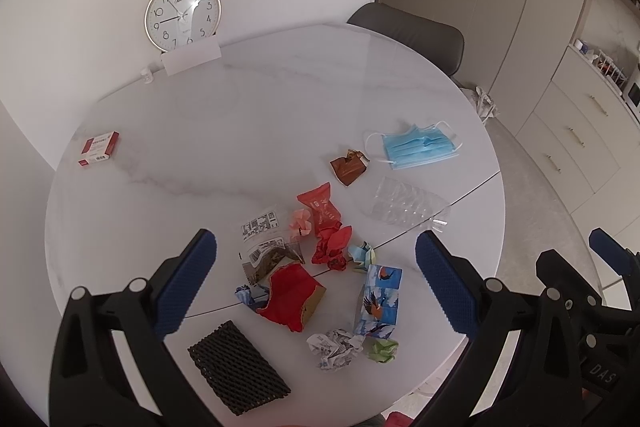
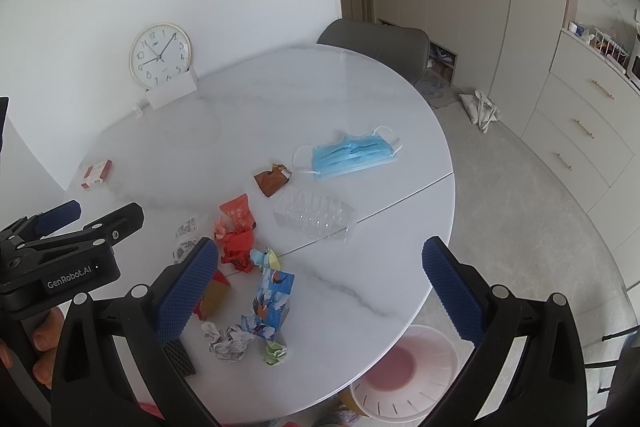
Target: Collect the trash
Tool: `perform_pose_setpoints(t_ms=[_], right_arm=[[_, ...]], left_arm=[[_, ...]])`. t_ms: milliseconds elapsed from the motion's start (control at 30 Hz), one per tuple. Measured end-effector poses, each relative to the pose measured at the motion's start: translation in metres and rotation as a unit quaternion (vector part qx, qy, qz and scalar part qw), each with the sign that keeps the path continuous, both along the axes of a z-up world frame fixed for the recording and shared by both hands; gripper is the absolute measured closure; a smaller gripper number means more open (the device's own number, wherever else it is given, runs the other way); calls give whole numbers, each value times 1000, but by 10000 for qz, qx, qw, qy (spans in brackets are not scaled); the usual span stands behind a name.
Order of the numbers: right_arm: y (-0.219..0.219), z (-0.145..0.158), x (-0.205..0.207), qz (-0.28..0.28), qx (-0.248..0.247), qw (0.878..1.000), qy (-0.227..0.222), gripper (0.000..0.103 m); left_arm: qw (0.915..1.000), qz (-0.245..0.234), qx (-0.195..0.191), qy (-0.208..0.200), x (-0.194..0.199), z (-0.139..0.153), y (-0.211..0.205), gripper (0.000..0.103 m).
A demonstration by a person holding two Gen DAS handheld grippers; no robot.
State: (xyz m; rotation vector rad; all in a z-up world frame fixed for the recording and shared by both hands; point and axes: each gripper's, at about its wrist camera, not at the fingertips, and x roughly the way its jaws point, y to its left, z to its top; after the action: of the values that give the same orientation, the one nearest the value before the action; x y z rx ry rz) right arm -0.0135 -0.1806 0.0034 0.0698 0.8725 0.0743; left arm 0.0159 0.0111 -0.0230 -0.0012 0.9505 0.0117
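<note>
Trash lies on the round white marble table [image 1: 240,115]: a blue face mask [image 1: 418,147], a brown wrapper [image 1: 349,167], a clear plastic tray [image 1: 404,207], red wrappers [image 1: 324,215], a red torn pouch [image 1: 292,297], a bird-print box [image 1: 378,301], crumpled paper [image 1: 336,349], a green paper ball [image 1: 382,351] and a black foam mesh [image 1: 238,367]. My left gripper [image 1: 316,283] is open and empty above the pile. My right gripper [image 2: 320,291] is open and empty above the table's near right part. A white bin [image 2: 408,375] stands on the floor below the table edge.
A wall clock [image 1: 182,14] and a white card [image 1: 192,58] stand at the table's back. A red box [image 1: 99,149] lies at the left. A grey chair [image 1: 412,35] stands behind the table. Cabinets [image 2: 580,131] line the right wall.
</note>
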Motion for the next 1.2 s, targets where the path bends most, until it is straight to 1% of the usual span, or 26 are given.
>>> perform_pose_setpoints(t_ms=[200, 300, 400, 467, 500, 567, 633, 700, 767, 833, 900, 967, 1000, 1033, 1100, 1167, 1200], right_arm=[[1, -12, 18, 125, 26, 9998, 123, 2], [0, -25, 46, 225, -78, 9995, 182, 2], [-1, -46, 89, 384, -189, 9986, 297, 2], [-3, -64, 121, 479, -267, 9977, 394, 2], [-4, -78, 145, 534, -336, 9970, 449, 2], [-6, -98, 176, 609, -390, 9962, 476, 2], [-6, -124, 217, 707, -465, 9945, 612, 2], [-4, -149, 250, 810, -583, 9922, 745, 5], [-2, -175, 282, 913, -772, 9879, 987, 16], [-2, -198, 307, 990, -863, 9838, 1217, 19], [-3, -214, 321, 1016, -915, 9809, 1381, 23], [-5, -227, 329, 1078, -978, 9772, 1543, 36], [-5, -231, 330, 1100, -978, 9762, 1592, 38], [-8, -230, 329, 1122, -839, 9782, 1531, 45], [-13, -229, 328, 1089, -752, 9797, 1508, 53], [-19, -226, 328, 1068, -688, 9809, 1476, 73], [-21, -225, 327, 1054, -641, 9813, 1475, 78]], left_arm=[[10000, -46, 41, -25, 11, -8, -3, 8], [9998, -165, 127, -43, 27, -19, -5, 8], [9996, -233, 173, -38, 47, -33, -5, 8], [9995, -275, 148, 63, 63, -46, -2, 8], [9994, -283, 137, 118, 68, -51, -2, 8], [9993, -283, 115, 197, 82, -63, 2, 8], [9993, -272, 144, 200, 90, -71, 4, 8], [9993, -280, 173, 170, 97, -77, 8, 8], [9992, -292, 183, 191, 103, -82, 13, 8], [9991, -298, 142, 260, 108, -88, 18, 8], [9990, -260, 123, 352, 113, -94, 24, 8], [9988, -239, 132, 397, 116, -99, 27, 8], [9988, -226, 150, 408, 118, -101, 29, 8], [9987, -218, 170, 417, 119, -103, 30, 8], [9987, -204, 168, 436, 120, -104, 33, 8], [9987, -195, 105, 456, 121, -104, 36, 8], [9987, -210, 64, 465, 121, -104, 37, 8]])
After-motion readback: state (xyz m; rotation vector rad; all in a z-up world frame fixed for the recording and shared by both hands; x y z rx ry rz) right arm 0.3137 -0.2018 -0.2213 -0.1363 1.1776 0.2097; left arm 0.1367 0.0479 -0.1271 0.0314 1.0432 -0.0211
